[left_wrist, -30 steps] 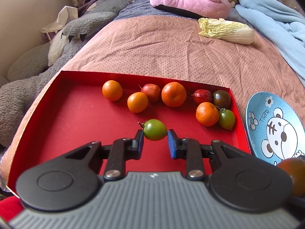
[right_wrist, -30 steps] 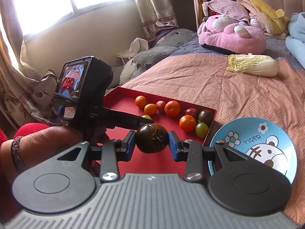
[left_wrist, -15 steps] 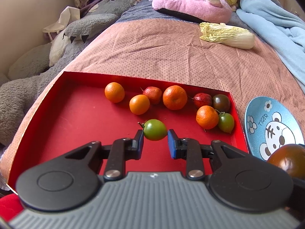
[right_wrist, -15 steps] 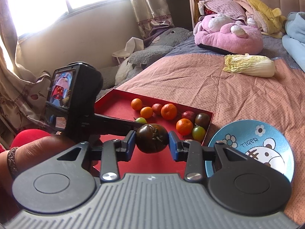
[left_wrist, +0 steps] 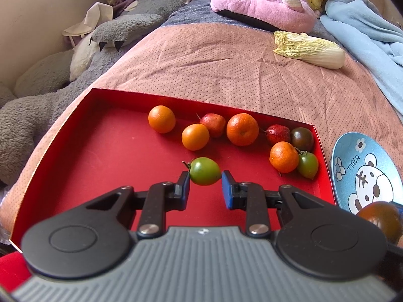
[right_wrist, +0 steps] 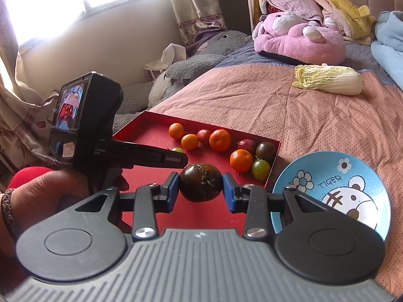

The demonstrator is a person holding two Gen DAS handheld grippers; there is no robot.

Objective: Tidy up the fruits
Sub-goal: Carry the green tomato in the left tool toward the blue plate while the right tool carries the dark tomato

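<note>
A red tray [left_wrist: 105, 148] [right_wrist: 148, 130] on the bed holds several oranges, small red fruits, a dark tomato [left_wrist: 302, 139] and a green tomato [left_wrist: 307, 165] near its right wall. My left gripper [left_wrist: 204, 185] is shut on a green tomato [left_wrist: 204, 171] above the tray floor. My right gripper [right_wrist: 201, 192] is shut on a dark brown tomato [right_wrist: 201, 182] and holds it above the tray's near right part, left of the blue tiger plate [right_wrist: 335, 176]. The dark tomato also shows at the left wrist view's right edge [left_wrist: 379, 220].
The blue plate [left_wrist: 352, 156] lies right of the tray on the pink bedspread [left_wrist: 226, 63]. A napa cabbage [left_wrist: 308, 49] lies farther back. A pink plush [left_wrist: 259, 2], a grey plush [left_wrist: 63, 70] and a blue blanket [left_wrist: 365, 32] border the bed.
Both grippers have lifted and drawn back a little with their tomatoes still held. The fruits in the tray have not moved.
</note>
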